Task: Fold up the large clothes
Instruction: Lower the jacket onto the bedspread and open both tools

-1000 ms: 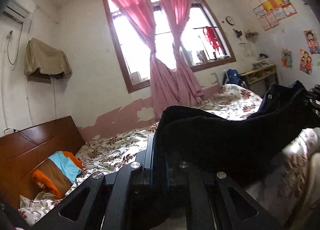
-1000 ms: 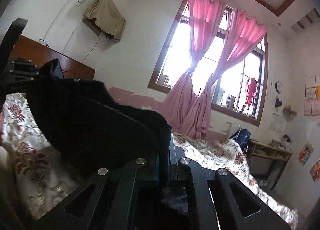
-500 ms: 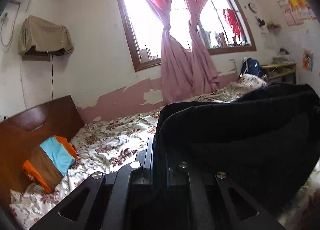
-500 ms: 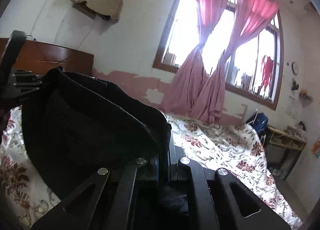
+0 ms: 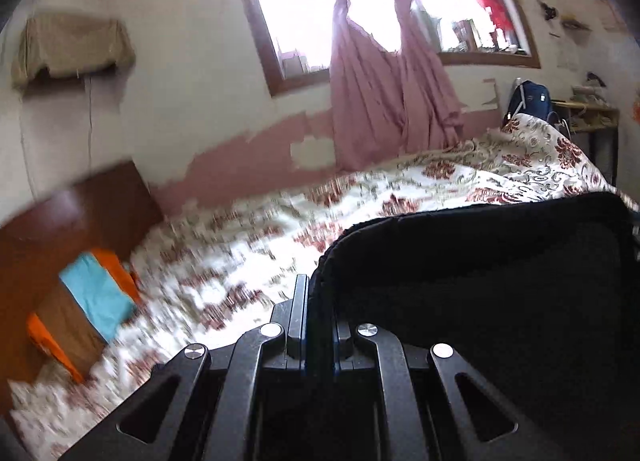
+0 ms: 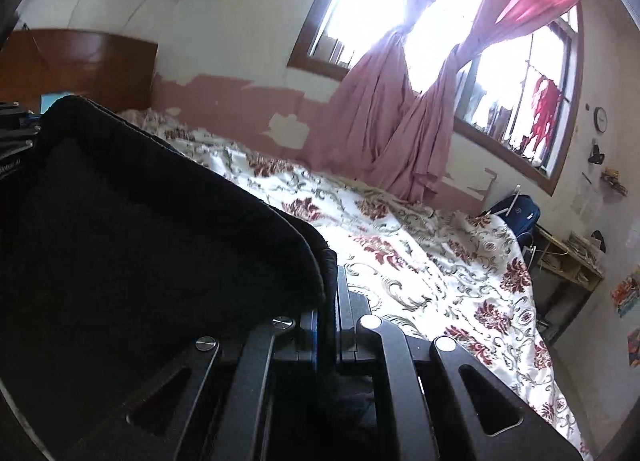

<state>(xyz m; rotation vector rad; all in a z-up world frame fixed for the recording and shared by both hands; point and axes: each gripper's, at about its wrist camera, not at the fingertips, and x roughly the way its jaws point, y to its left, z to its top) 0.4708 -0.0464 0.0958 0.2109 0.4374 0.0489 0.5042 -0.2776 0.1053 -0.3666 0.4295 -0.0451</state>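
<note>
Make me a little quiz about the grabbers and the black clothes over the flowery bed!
1. True or false: both grippers are clamped on the black garment.
2. What colour are the curtains: A green, B pink, C yellow?
3. What stands at the end of the bed where the striped pillow lies?

Key: 1 true: left gripper and right gripper both pinch it. 2 B. 3 The wooden headboard.

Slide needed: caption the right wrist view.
Right gripper shut on dark garment above the floral bedspread.
</note>
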